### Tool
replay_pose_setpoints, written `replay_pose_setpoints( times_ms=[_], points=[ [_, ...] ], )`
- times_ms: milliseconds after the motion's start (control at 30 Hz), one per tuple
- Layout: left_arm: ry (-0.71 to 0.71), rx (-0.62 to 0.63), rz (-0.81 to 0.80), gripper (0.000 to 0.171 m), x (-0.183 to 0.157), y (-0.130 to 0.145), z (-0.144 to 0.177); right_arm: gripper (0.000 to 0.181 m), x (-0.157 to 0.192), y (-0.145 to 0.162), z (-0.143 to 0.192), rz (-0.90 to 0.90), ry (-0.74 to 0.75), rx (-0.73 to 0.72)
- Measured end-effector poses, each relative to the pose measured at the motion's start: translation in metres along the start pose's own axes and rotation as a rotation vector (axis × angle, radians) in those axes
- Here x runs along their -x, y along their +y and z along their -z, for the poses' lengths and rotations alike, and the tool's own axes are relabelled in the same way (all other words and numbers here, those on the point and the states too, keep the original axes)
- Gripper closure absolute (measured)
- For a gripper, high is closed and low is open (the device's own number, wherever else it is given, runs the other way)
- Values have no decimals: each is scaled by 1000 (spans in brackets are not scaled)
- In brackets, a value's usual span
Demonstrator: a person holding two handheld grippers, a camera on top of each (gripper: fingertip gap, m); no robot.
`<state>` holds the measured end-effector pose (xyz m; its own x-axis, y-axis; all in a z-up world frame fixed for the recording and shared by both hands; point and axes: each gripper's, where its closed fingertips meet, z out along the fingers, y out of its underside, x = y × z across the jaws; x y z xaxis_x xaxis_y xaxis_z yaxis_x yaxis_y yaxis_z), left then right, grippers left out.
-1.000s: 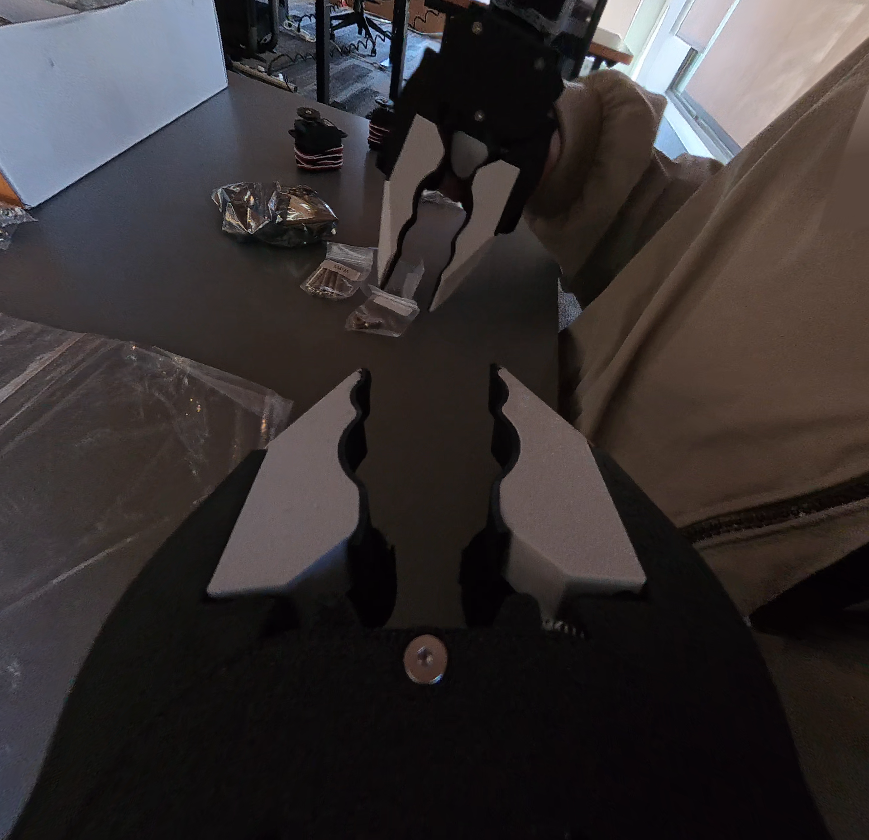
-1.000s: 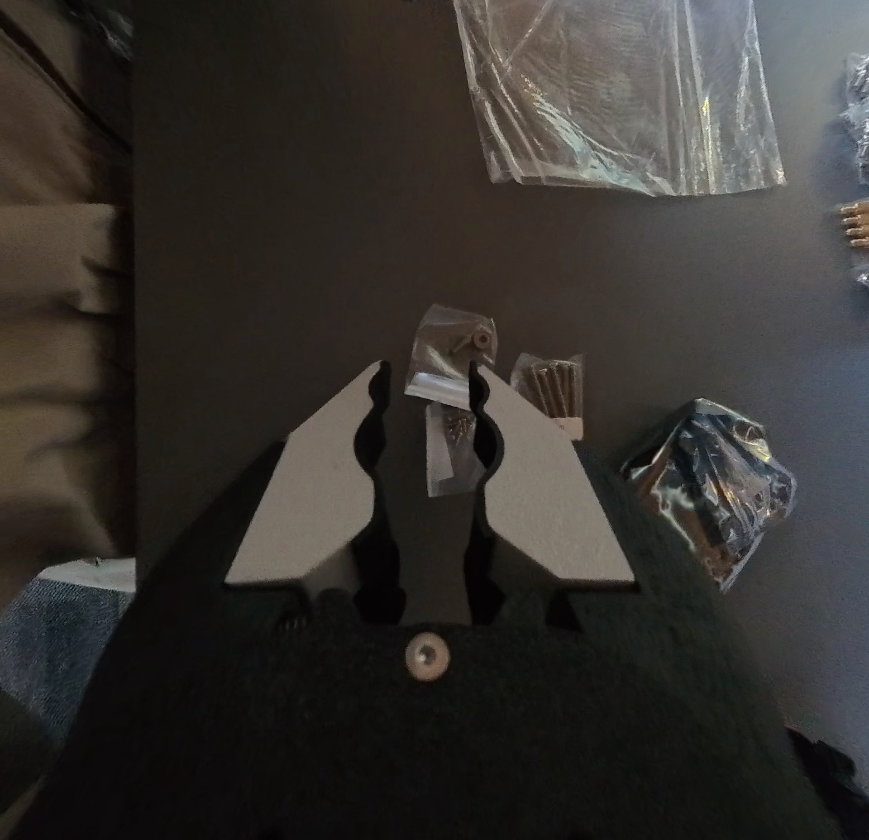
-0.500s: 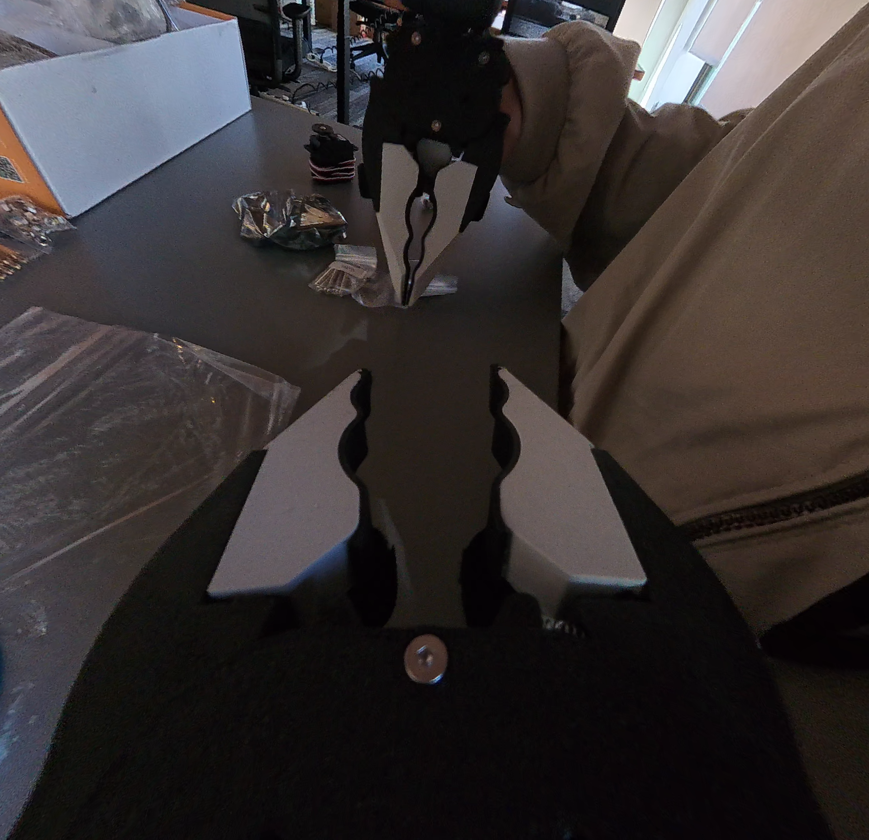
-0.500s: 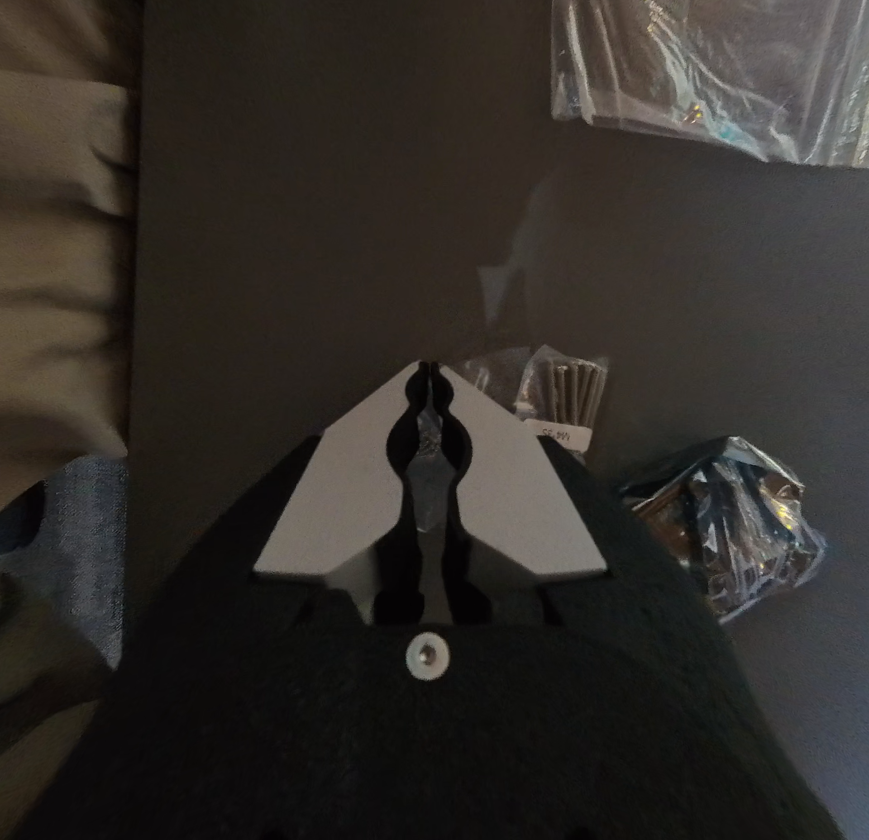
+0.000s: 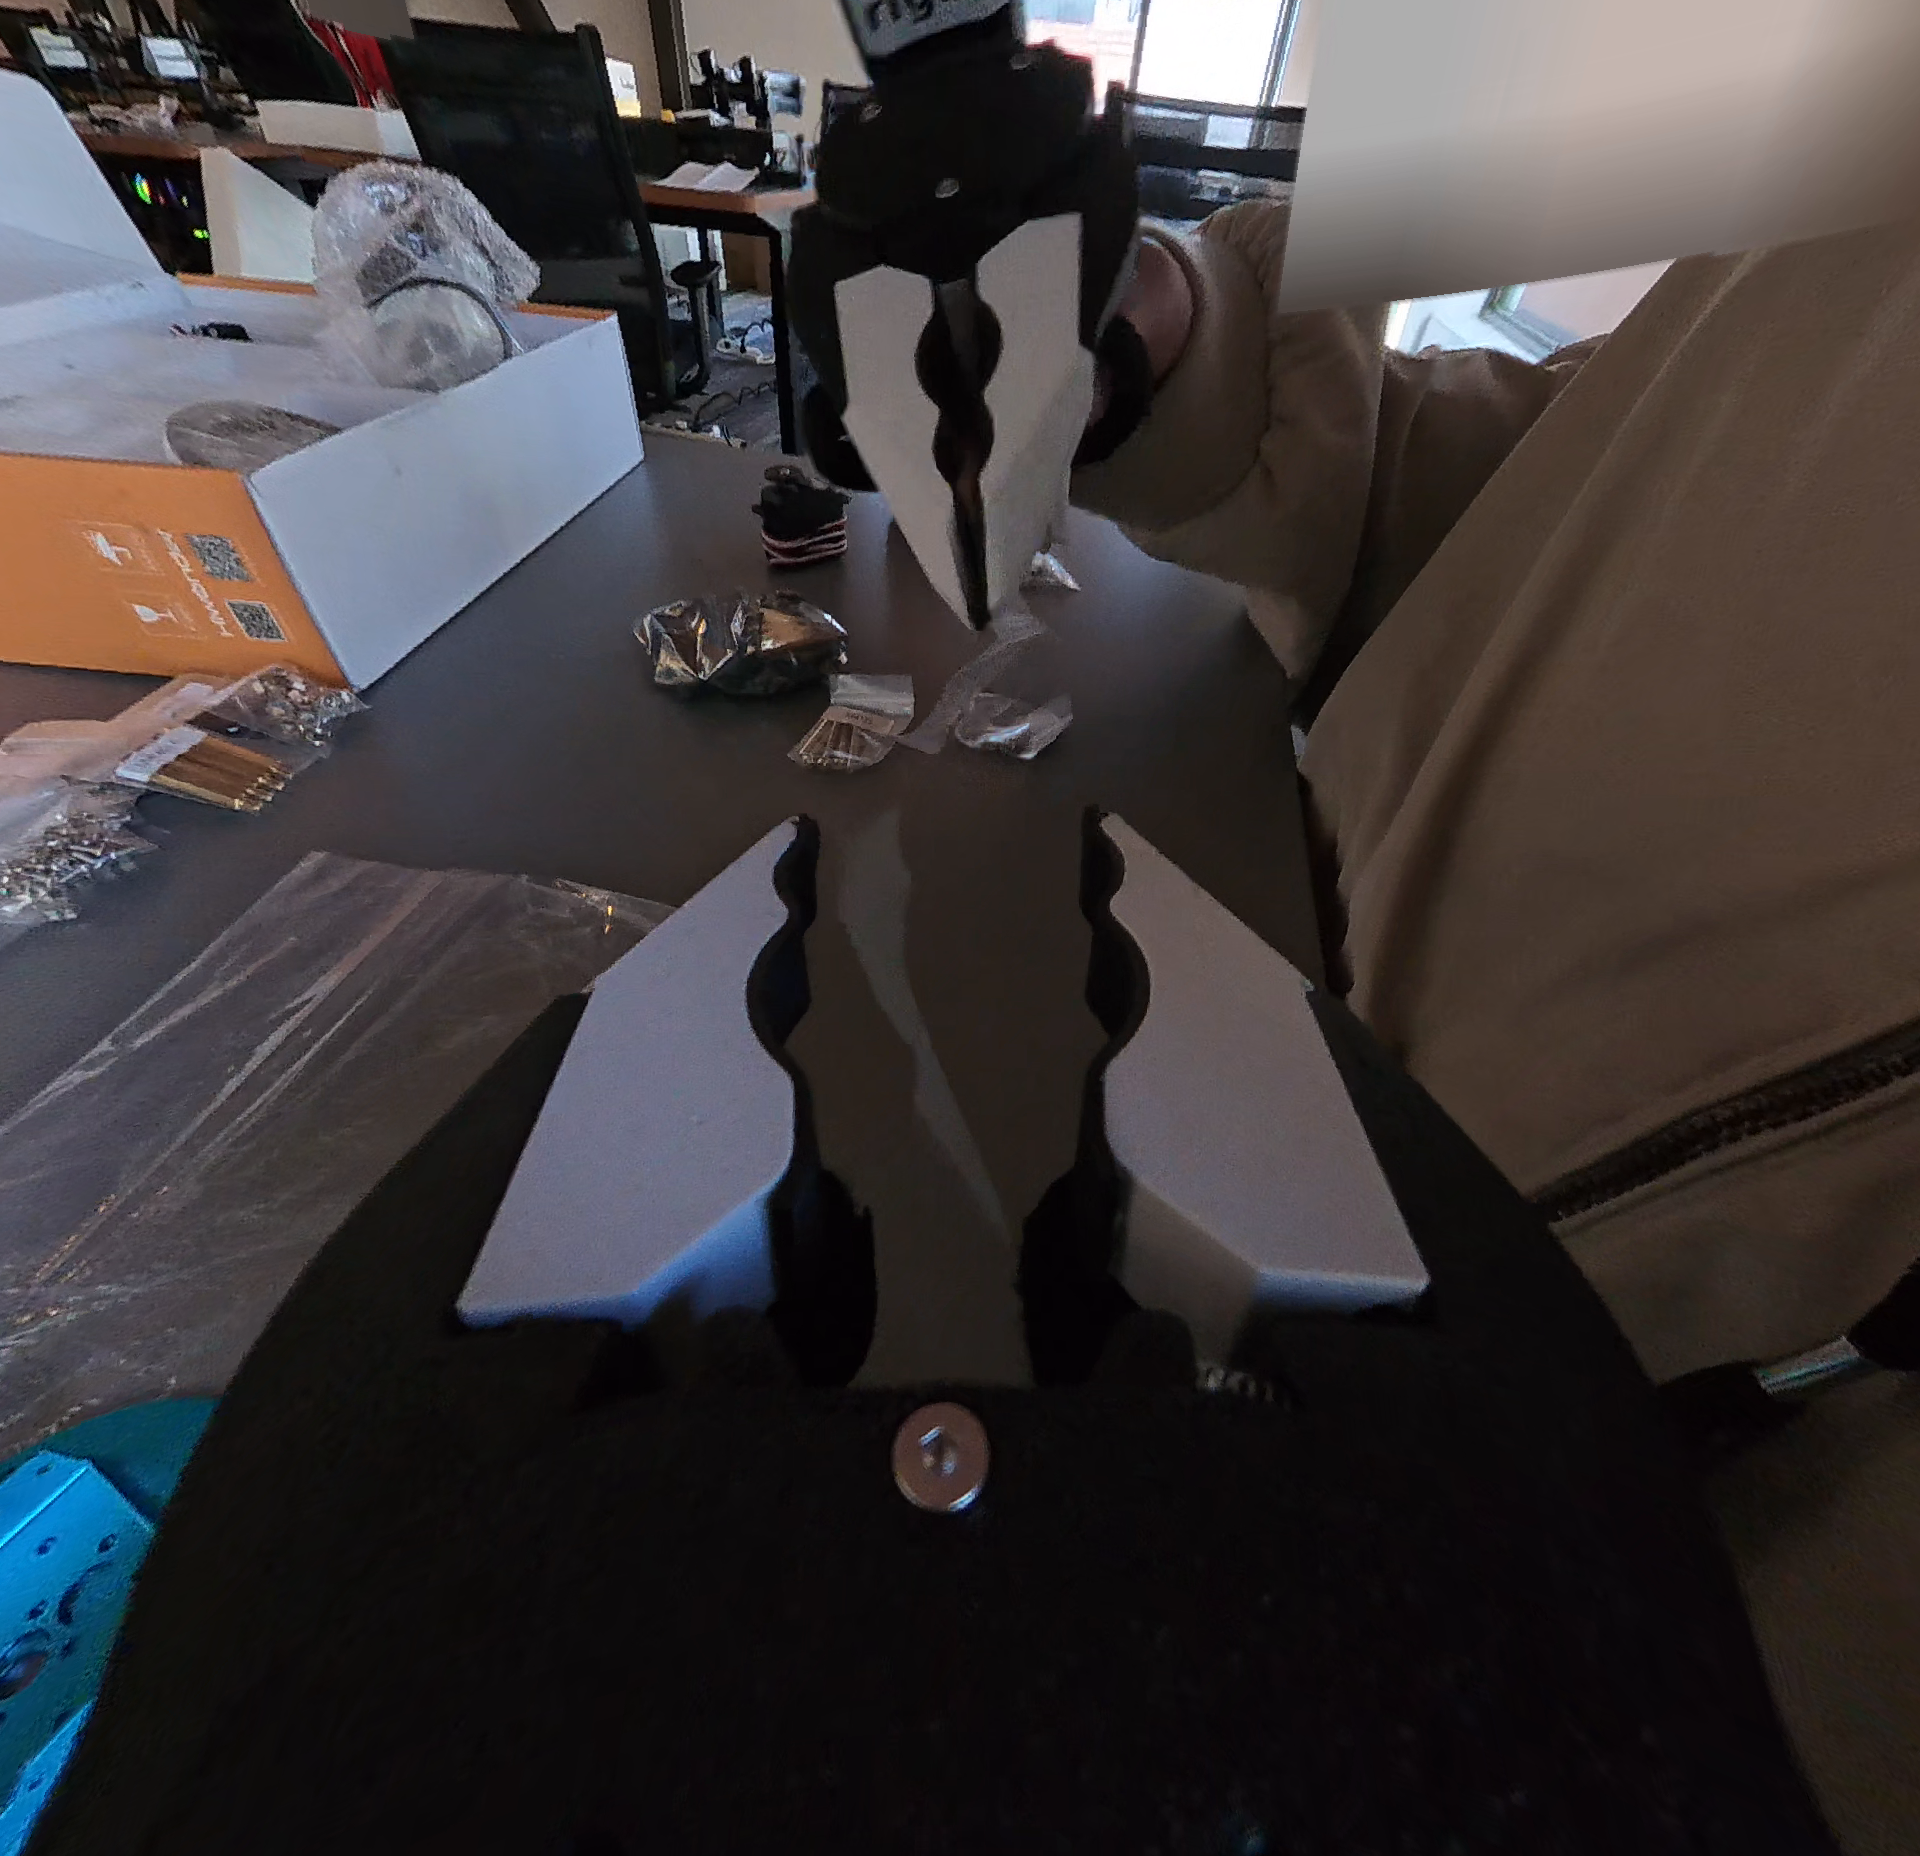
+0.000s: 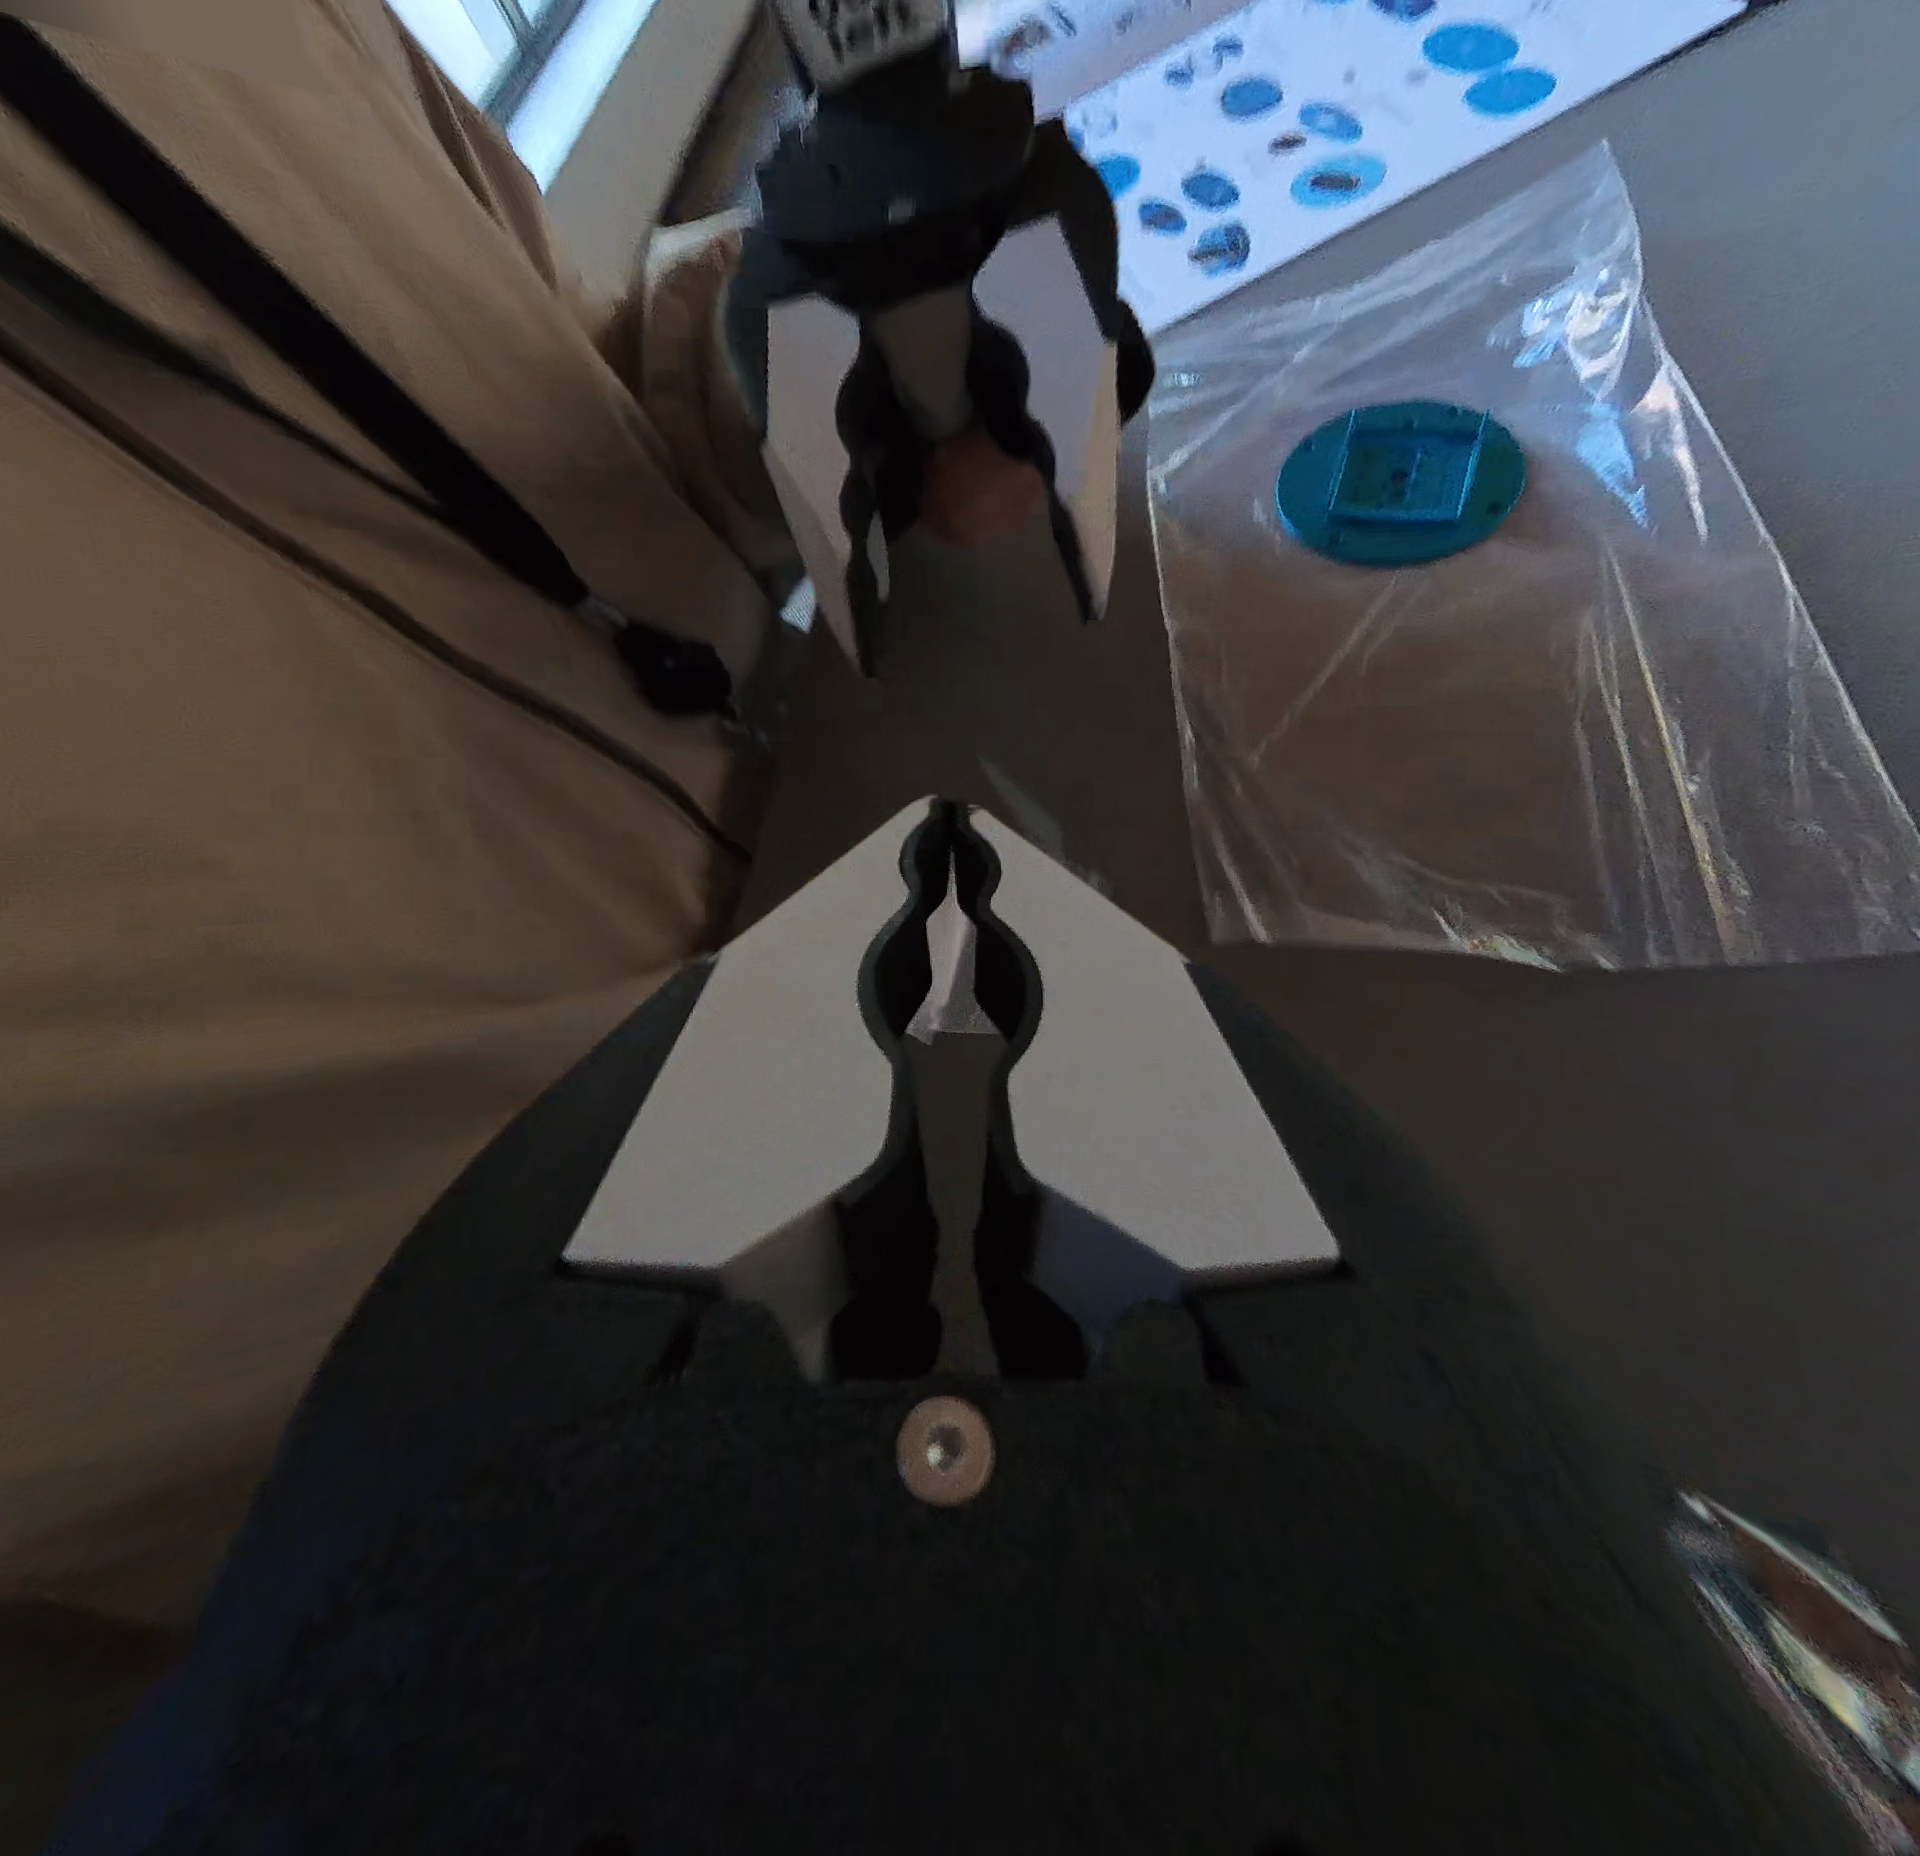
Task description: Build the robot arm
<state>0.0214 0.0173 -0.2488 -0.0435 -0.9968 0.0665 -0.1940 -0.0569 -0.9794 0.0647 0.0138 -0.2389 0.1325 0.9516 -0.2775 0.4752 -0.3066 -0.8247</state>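
My right gripper [image 6: 951, 819] is shut on a small clear plastic bag [image 6: 951, 985] of tiny screws. In the left wrist view the right gripper [image 5: 977, 606] hangs above the dark table [image 5: 520, 767], and the bag [image 5: 1003, 710] dangles from its tips with its lower end at the table. My left gripper [image 5: 945, 830] is open and empty, low over the table and facing the right one. It also shows in the right wrist view [image 6: 977, 622], jaws apart. A small bag of long brass screws [image 5: 852, 731] lies just left of the held bag.
A crumpled silver foil bag [image 5: 743, 637] and a black servo [image 5: 800, 523] lie behind. A white and orange box [image 5: 416, 497] stands far left. A large clear bag [image 6: 1507, 663] holds a blue round part [image 6: 1401, 481]. A person's beige sleeve [image 5: 1558, 767] is at right. Some 6 cm of space lies between my two pairs of fingers.
My right gripper closed on the small clear bag on the table, then rose and tilted up with the bag in its tips. My left gripper stayed open.
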Motion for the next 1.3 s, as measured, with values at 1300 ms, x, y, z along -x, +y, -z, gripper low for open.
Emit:
replay_pose_setpoints(
  times_ms=[1300],
  points=[
    [297, -259, 362, 170, 2, -48, -14, 161, -7, -51, 9, -370, -289, -288]
  ],
)
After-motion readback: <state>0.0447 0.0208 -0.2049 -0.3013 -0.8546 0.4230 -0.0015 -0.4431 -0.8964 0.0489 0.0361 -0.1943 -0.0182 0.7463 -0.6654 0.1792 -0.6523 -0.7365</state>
